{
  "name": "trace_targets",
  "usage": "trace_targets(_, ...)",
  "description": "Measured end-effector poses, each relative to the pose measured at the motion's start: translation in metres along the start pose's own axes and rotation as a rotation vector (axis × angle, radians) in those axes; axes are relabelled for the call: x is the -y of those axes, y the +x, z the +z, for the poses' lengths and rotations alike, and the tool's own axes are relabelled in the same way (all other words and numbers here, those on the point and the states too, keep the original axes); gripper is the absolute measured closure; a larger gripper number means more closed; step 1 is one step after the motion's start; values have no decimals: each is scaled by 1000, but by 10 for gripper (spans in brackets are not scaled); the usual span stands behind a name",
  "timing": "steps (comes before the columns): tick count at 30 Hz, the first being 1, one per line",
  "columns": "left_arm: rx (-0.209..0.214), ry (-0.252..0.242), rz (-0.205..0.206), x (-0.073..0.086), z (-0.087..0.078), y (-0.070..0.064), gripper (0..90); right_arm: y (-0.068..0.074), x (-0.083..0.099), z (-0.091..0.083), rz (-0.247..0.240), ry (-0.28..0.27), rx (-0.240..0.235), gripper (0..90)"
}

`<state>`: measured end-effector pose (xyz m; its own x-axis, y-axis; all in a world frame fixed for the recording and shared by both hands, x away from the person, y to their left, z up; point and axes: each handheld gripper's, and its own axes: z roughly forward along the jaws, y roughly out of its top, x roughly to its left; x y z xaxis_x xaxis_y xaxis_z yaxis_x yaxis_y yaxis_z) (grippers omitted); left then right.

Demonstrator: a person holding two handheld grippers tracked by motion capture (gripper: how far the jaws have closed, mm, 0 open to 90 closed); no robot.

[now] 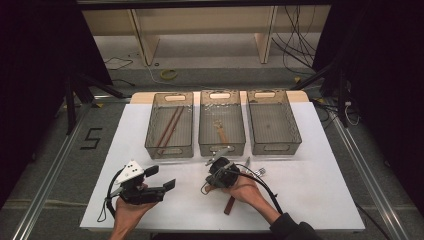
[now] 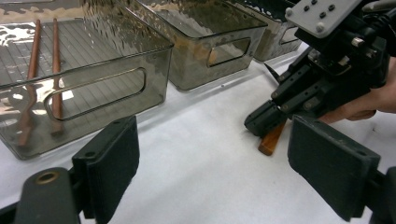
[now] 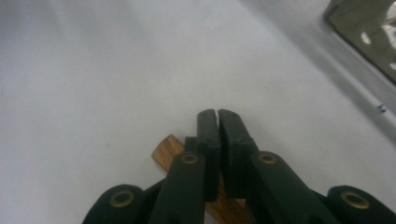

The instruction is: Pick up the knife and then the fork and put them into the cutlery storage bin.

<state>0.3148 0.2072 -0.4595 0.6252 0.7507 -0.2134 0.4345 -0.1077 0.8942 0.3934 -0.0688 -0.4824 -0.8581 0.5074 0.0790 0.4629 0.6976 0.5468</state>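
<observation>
Three bins [image 1: 222, 125], two chopsticks [image 1: 169, 130], one fork [image 1: 258, 173], two tongs [image 1: 160, 177].

Smoky, glossy clear plastic bins [image 2: 93, 65] with ribbed floors; reddish wooden chopsticks [image 2: 32, 70]; a brown wood-grain handle [image 3: 168, 151]; matt white worktop [image 1: 300, 185]; matt black gripper [image 3: 218, 116] pads.

Table [image 1: 150, 200]: white, plain. Three bins [image 1: 170, 125]: smoky grey, see-through, ribbed floors. Chopsticks [image 1: 169, 129] in the 9 o'clock bin: reddish brown. Wooden handle [image 3: 169, 152]: brown, grained. Both claws, left claw [image 2: 212, 175] and right claw [image 3: 218, 122]: black, brass rivets.
</observation>
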Motion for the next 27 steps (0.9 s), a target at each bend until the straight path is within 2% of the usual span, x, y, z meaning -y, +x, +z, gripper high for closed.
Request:
trace_targets(15,-1,5,1,0,0,-1,163,17,26,-18,-43,36,-38,900)
trace_targets(25,-3,5,2,0,0,-1,163,22,50,-37,-51,76,-68,900)
trace_targets(27,-4,5,2,0,0,-1,163,21,55,-41,-65,86,-75,900)
